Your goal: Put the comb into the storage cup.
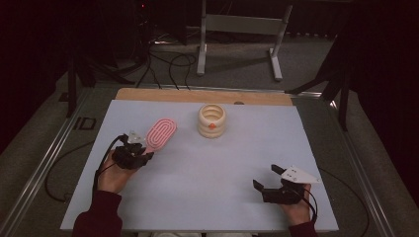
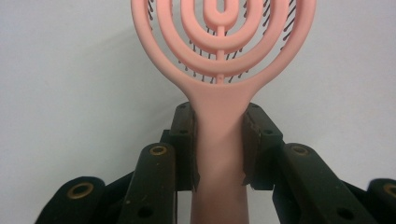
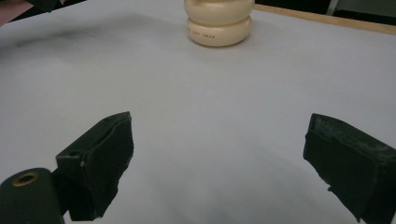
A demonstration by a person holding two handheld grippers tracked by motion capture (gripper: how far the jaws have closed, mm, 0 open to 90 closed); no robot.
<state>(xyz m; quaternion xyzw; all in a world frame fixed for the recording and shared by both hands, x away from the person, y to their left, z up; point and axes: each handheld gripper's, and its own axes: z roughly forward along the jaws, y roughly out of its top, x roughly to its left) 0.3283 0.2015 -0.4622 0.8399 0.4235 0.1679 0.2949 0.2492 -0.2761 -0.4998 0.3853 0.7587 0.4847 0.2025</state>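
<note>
The pink hairbrush point(image 1: 160, 134) was a flat oval paddle of openwork concentric loops around a central spine, dark bristles showing through the gaps, tapering to a plain straight handle. It lay at the left of the counter point(image 1: 207, 173), head pointing away and slightly right toward the far edge. Its handle point(image 2: 219, 140) sat clamped between the left tongs point(image 2: 219, 144), pads pressing both sides.
</note>
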